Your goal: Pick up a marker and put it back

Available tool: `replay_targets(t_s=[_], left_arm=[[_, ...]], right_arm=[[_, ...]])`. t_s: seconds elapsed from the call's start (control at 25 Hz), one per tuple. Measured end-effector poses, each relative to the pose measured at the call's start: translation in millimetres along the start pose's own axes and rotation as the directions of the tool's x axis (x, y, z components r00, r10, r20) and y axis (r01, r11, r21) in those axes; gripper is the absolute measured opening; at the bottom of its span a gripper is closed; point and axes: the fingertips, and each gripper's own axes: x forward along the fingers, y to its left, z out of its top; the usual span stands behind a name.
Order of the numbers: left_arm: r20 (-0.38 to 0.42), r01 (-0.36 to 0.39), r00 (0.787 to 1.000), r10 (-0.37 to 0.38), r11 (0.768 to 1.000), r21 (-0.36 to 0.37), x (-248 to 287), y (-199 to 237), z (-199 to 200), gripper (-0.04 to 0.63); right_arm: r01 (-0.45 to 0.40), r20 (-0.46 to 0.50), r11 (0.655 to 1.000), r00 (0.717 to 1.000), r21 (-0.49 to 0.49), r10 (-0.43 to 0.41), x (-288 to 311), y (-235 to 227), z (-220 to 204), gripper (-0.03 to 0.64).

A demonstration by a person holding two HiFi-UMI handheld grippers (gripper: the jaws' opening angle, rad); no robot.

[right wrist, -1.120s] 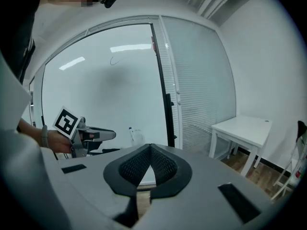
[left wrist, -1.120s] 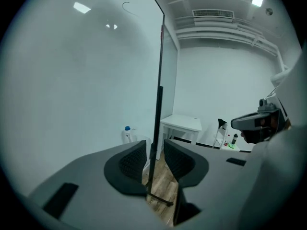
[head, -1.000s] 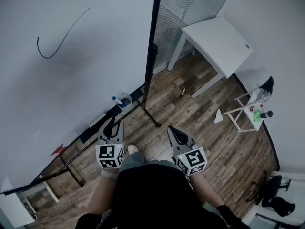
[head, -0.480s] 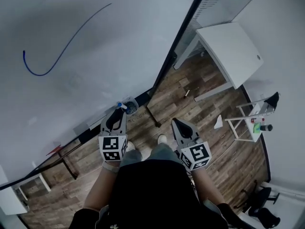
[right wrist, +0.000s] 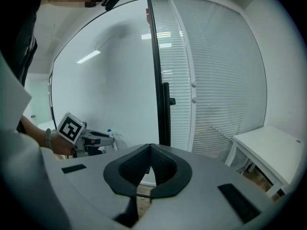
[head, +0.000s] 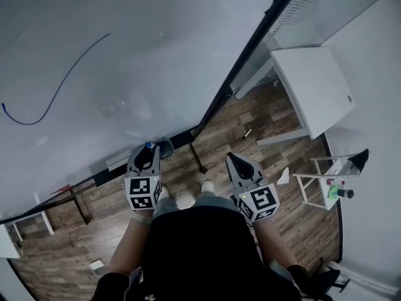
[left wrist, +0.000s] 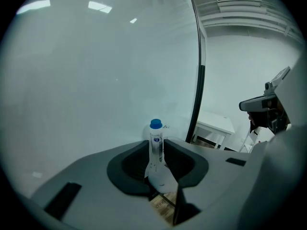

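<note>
A white marker with a blue cap (left wrist: 155,145) stands upright between the jaws of my left gripper (left wrist: 157,157), which is shut on it. In the head view the left gripper (head: 146,157) sits low in front of the whiteboard (head: 94,74). The marker's blue cap (head: 149,145) shows at its tip, right beside a small round holder (head: 166,148) on the board's ledge. My right gripper (head: 240,167) hangs to the right over the floor. Its jaws are shut with nothing between them, as the right gripper view (right wrist: 150,153) shows.
A curved blue line (head: 56,93) is drawn on the whiteboard. The board's black frame post (head: 244,68) runs down to a foot on the wooden floor. A white table (head: 313,89) stands at the right, and a small rack with bottles (head: 332,184) is further right.
The view has shifted closer to the whiteboard. My left gripper has moved forward to the holder and now has the blue-capped marker between its jaws. The right gripper has stayed shut.
</note>
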Motion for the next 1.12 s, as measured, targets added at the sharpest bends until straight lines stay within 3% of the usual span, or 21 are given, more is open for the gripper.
replay_targets(t_s=[0.28, 0.72, 1.12], left_arm=[[0.001, -0.050, 0.999, 0.050, 0.999, 0.004, 4, 0, 1, 0.087], [0.020, -0.060, 0.998, 0.060, 0.998, -0.004, -4, 0, 10, 0.081], [0.080, -0.010, 0.997, 0.006, 0.999, 0.043, -25, -18, 43, 0.080]], right_arm=[[-0.031, -0.005, 0.999, 1.000, -0.008, 0.031, 8, -14, 1, 0.028], [-0.033, 0.003, 0.999, 0.999, 0.004, 0.033, -3, -12, -5, 0.028], [-0.010, 0.041, 0.999, 0.999, 0.039, 0.008, -21, -8, -4, 0.028]])
